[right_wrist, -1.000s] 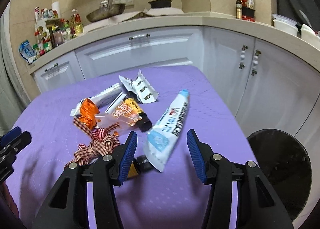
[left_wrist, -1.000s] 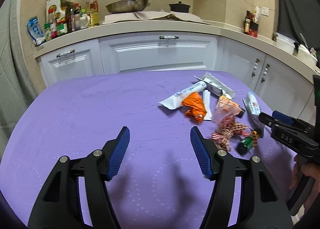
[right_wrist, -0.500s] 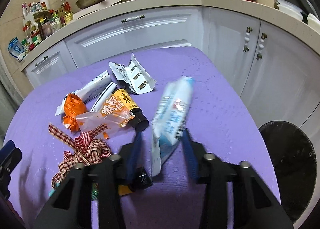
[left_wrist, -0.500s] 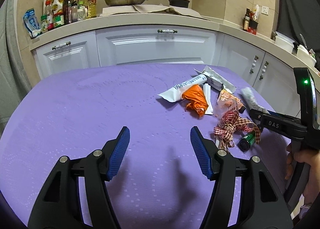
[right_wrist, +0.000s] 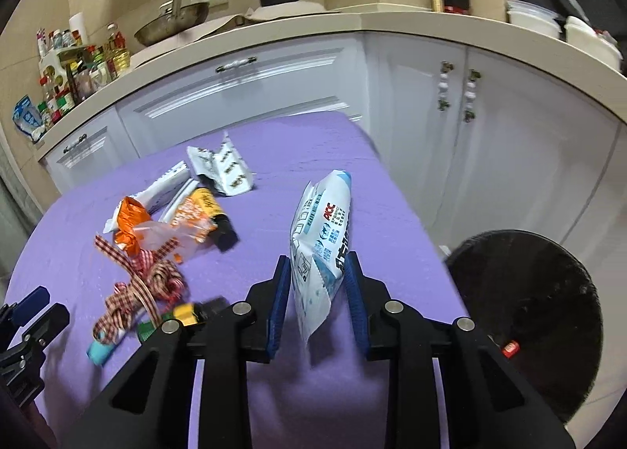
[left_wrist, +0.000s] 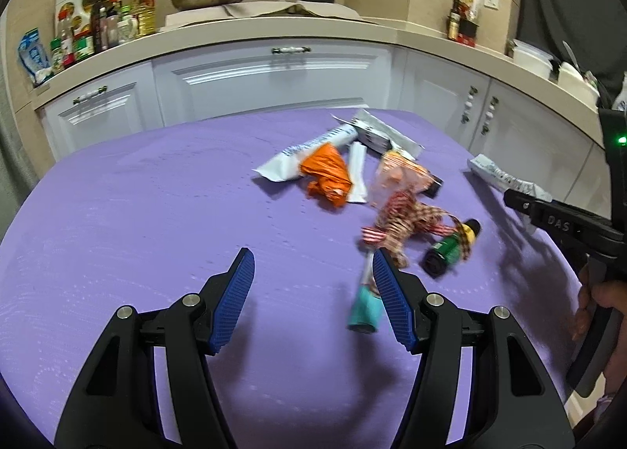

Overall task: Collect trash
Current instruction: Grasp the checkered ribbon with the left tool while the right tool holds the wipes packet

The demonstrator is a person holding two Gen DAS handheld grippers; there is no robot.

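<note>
Left gripper point(left_wrist: 313, 284) is angled down over the purple tablecloth point(left_wrist: 156, 214), jaws apart with nothing between them; the trash pile sits just past its right finger, checked ribbon point(left_wrist: 407, 221) closest. Right gripper point(right_wrist: 318, 284) also tilts down, jaws closing on a white-and-blue wipes packet point(right_wrist: 321, 237) that stands upright between the pads, lifted off the cloth. Only the right wrist view shows the black trash bin point(right_wrist: 525, 315), on the floor right of the table. Only the left view catches the hand point(left_wrist: 599, 300) on the right gripper's handle.

White-blue wipes pack point(right_wrist: 321, 229) upright (lifted), wrappers point(right_wrist: 164, 221) scattered
</note>
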